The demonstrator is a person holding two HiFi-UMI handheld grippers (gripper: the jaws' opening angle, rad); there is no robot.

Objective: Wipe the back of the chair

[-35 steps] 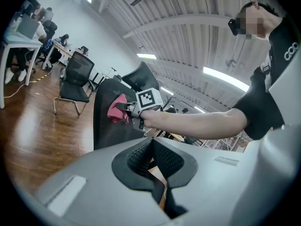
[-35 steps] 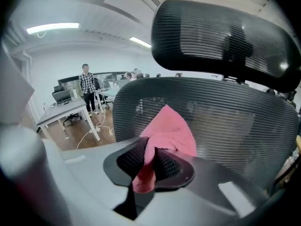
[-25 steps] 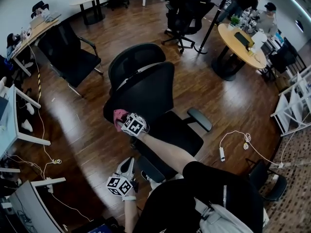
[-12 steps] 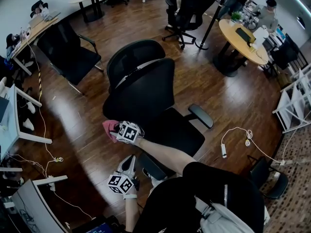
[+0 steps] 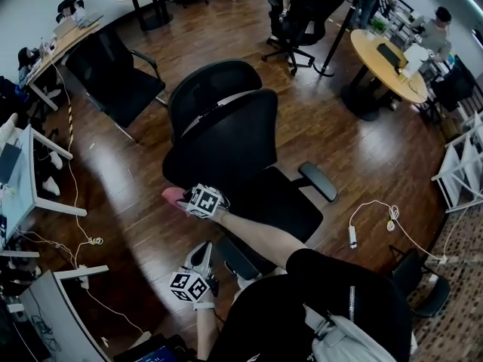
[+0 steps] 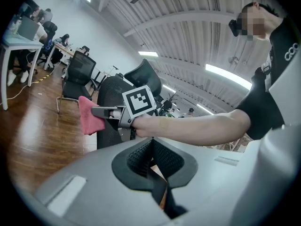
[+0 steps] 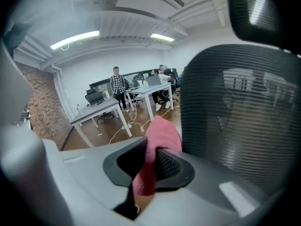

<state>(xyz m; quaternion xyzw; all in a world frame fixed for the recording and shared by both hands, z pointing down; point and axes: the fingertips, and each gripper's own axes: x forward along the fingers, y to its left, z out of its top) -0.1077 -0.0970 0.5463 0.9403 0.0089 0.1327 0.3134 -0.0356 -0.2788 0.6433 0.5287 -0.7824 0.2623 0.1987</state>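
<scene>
Tongs, right [image 7: 150, 163]: clamped on a pink cloth [image 7: 162, 131], which stands up out of the jaws and also hangs below them.
Tongs, left [image 6: 153, 160]: jaws together with nothing between them, held low and close to the person's body, well short of the chair.
Cloth position: in the head view it sits at the lower left edge of the backrest [image 5: 226, 145], out at the end of the reaching arm.
Contact: the right gripper view shows the mesh rising just to the right of the cloth; I cannot tell whether the two touch.
Bearing from tongs: the backrest lies to the right of the right tongs and upward from them, so most of the rear face is above the cloth.
Backrest axis: long axis upright, running from the low edge near the cloth up to the headrest [image 5: 207, 89].
Facing: the rear face is turned away from the seat [image 5: 283, 206], toward the upper left of the head view.
Nearer hand: the right, by a clear margin.
Step, judged: a low point of a wiping pass; the upper mesh probably remains to be covered.
Next move, judged: press the cloth rightward onto the mesh, then sweep up along the upright axis.
Risk, judged: the chair may swivel under pressure, and the left tongs are free to steady it.
</scene>
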